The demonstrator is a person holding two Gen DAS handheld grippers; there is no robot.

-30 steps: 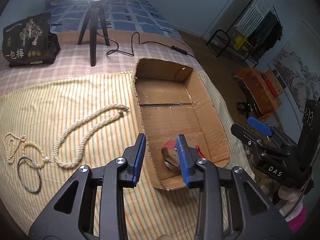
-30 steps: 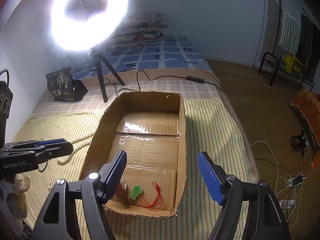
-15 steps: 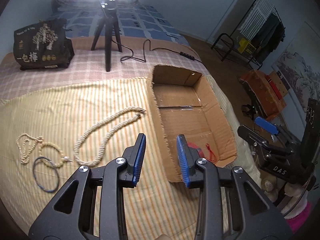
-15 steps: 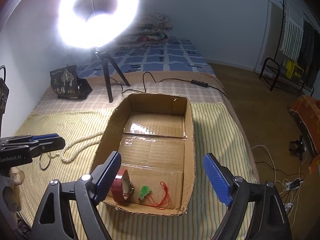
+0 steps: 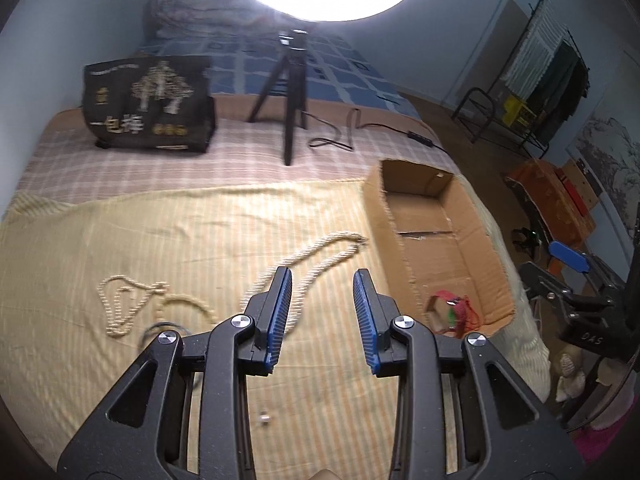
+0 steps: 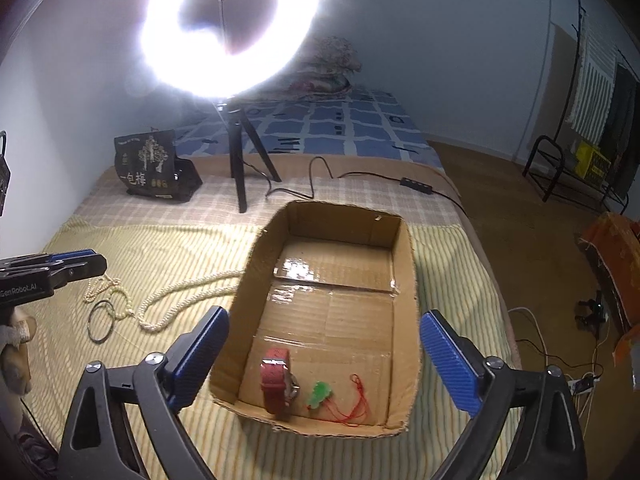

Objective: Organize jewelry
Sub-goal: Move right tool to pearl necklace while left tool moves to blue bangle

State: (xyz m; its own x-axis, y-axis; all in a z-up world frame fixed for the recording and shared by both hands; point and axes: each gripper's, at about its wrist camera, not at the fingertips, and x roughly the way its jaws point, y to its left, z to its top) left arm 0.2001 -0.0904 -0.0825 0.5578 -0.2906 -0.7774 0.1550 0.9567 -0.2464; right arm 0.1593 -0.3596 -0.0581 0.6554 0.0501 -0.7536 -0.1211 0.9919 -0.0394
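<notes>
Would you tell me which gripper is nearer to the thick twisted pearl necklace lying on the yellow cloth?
Left. The left gripper hangs over the pearl necklace, whose strand runs between its fingers. The right gripper hangs open over the cardboard box, beside the necklace.

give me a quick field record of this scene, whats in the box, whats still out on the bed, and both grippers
in box: red watch; green pendant on a red cord
box: open cardboard box on the striped blanket
still out: thick pearl necklace; thin bead strand; dark bangle
left gripper: narrowly open, nothing between its fingers, over the blanket
right gripper: has just been opening, wide, empty, over the box's near end
background: ring light on tripod; black bag
</notes>
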